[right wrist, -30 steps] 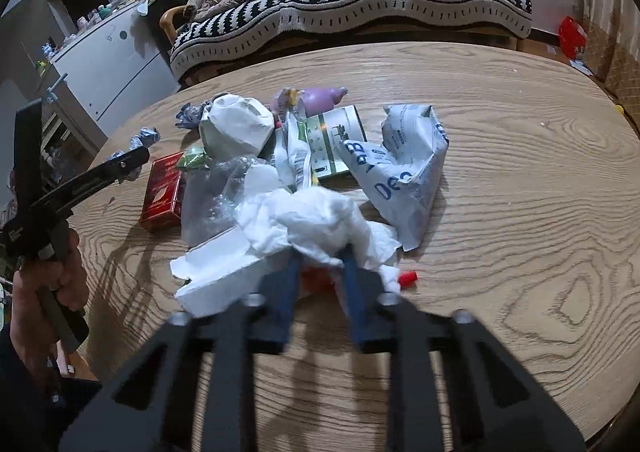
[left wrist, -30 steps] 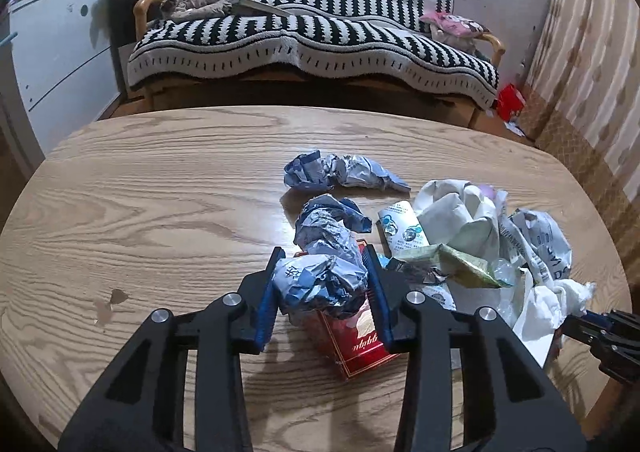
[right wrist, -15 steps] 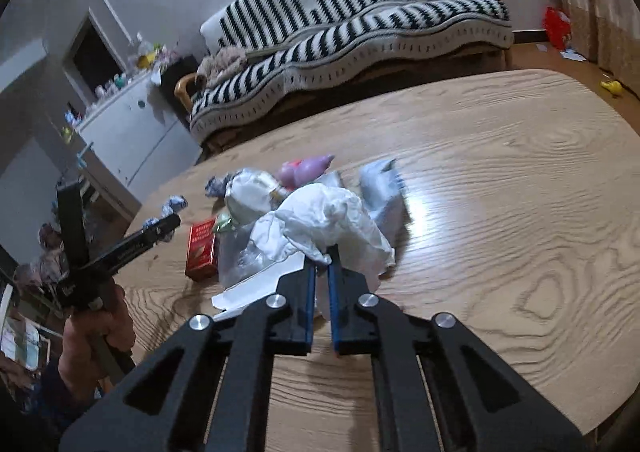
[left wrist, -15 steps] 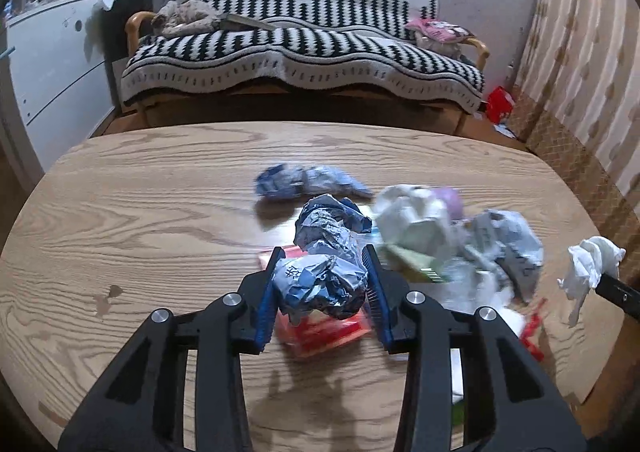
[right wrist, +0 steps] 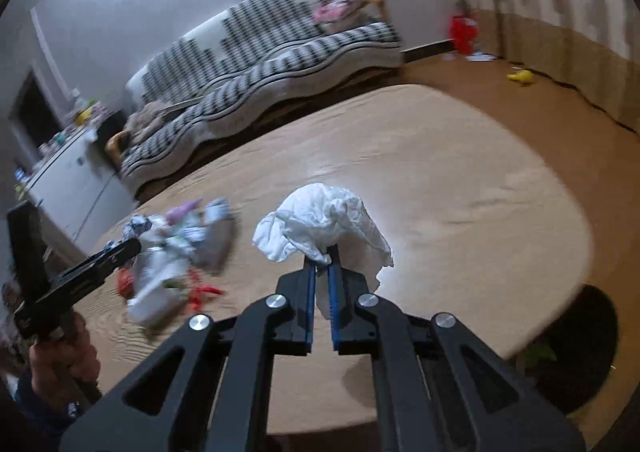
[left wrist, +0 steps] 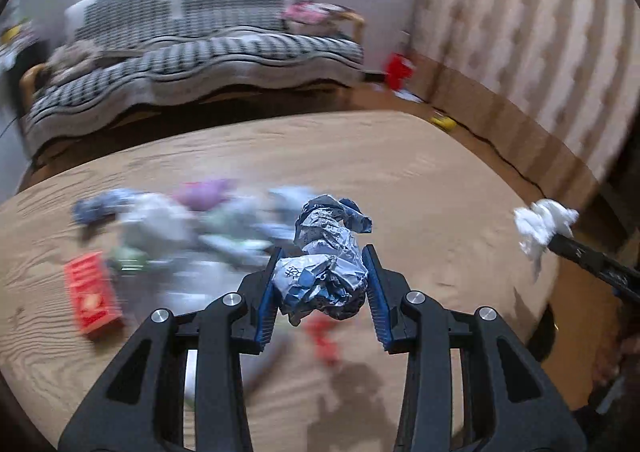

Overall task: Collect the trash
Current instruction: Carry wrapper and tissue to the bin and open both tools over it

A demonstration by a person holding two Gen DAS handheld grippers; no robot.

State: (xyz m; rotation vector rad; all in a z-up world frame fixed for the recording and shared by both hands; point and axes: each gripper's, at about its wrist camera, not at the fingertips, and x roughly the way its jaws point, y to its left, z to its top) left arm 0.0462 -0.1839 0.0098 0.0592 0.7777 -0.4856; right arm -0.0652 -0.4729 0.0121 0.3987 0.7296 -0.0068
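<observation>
Your left gripper (left wrist: 324,284) has its fingers clamped across a crumpled blue-and-silver wrapper (left wrist: 326,258), held above the table (left wrist: 420,180); it looks light, springy and slick, so grip its bulk. Its print is unreadable. Your right gripper (right wrist: 322,272), fingers nearly closed, pinches a soft white tissue (right wrist: 324,218) by a fold; it may tear. Farther off, the blurred trash pile (right wrist: 176,248) waits.

Crumpled blue-silver wrapper (left wrist: 322,264), white tissue (right wrist: 324,218), both aloft
</observation>
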